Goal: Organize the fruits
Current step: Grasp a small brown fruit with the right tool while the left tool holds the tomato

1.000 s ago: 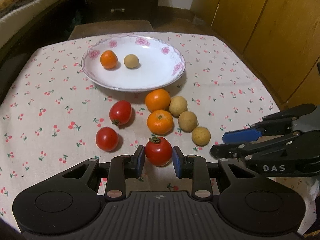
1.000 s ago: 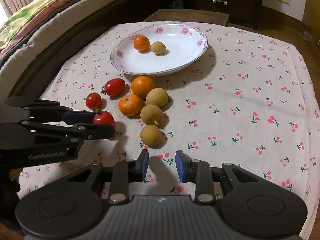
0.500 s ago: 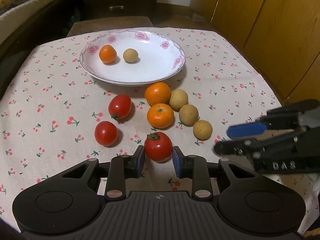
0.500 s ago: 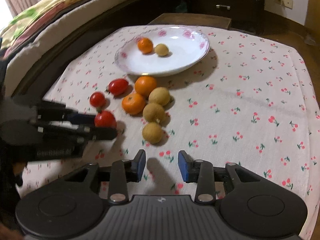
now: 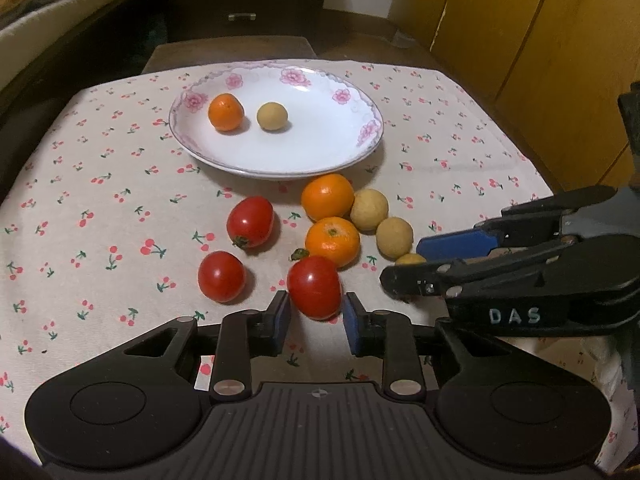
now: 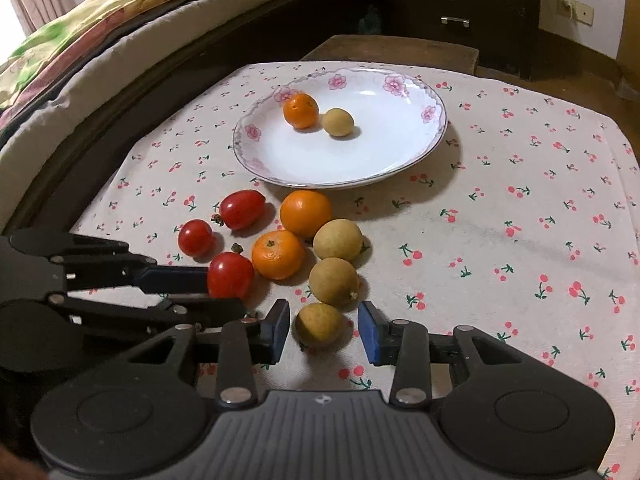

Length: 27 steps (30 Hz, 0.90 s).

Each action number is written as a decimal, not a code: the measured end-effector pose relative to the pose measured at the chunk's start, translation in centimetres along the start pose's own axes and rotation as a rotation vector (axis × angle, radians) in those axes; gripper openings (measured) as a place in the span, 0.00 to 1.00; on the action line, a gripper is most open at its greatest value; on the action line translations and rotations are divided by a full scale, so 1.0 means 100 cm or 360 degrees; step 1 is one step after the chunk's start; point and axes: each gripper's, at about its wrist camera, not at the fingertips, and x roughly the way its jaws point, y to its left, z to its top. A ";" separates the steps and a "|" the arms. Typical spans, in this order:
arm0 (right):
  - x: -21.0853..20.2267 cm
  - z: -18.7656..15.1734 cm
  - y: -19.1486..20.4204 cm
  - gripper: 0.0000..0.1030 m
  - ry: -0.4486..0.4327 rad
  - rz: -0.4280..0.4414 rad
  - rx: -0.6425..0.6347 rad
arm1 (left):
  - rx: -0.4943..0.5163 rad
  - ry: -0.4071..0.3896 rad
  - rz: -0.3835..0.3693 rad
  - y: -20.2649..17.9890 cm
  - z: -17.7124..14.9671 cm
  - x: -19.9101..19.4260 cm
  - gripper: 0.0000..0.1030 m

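Observation:
A white floral plate (image 5: 320,152) (image 6: 280,160) holds one orange (image 5: 226,112) and one tan longan (image 5: 272,117). On the cloth before it lie three tomatoes, two oranges (image 5: 327,197) and three longans. My left gripper (image 5: 314,316) is open with its pads on either side of the nearest tomato (image 5: 314,287) (image 6: 229,275), small gaps showing. My right gripper (image 6: 324,330) is open around the nearest longan (image 6: 318,324), not touching it.
The table wears a cherry-print cloth (image 6: 520,220). A bed (image 6: 80,40) runs along the left, a dark dresser (image 6: 460,0) stands behind, wooden cabinet doors (image 5: 540,40) at the right. The two grippers sit close side by side near the front edge.
My right gripper has moved forward so the nearest longan now sits between its jaws. My left gripper stays astride the tomato, which has turned over between the pads.

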 end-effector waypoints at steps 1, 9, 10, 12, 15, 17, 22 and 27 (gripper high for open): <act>0.000 -0.001 0.002 0.37 -0.0006 -0.0016 -0.0020 | -0.0008 -0.0006 -0.0002 0.000 0.000 -0.001 0.39; -0.004 -0.003 0.003 0.29 0.0005 -0.0037 -0.0046 | -0.0060 -0.0010 0.0005 0.002 0.004 0.001 0.42; -0.005 -0.003 0.003 0.28 0.0003 -0.0037 -0.0047 | -0.0067 -0.0011 0.0005 0.001 0.005 0.002 0.42; -0.008 -0.004 0.004 0.26 0.0003 -0.0040 -0.0053 | -0.0088 -0.0007 0.0003 0.001 0.007 0.006 0.42; -0.009 -0.006 0.003 0.26 0.0007 -0.0044 -0.0055 | -0.0144 -0.0001 0.0001 0.002 0.011 0.012 0.42; -0.007 -0.007 0.001 0.26 0.0040 -0.0028 -0.0048 | -0.0136 -0.0002 0.0016 0.000 0.012 0.013 0.41; -0.008 -0.009 -0.002 0.26 0.0024 -0.0028 -0.0040 | -0.0063 -0.0008 0.0074 -0.007 0.010 0.014 0.37; -0.008 -0.010 0.003 0.26 0.0027 -0.0061 -0.0085 | -0.0059 -0.0003 0.0074 -0.006 0.009 0.012 0.36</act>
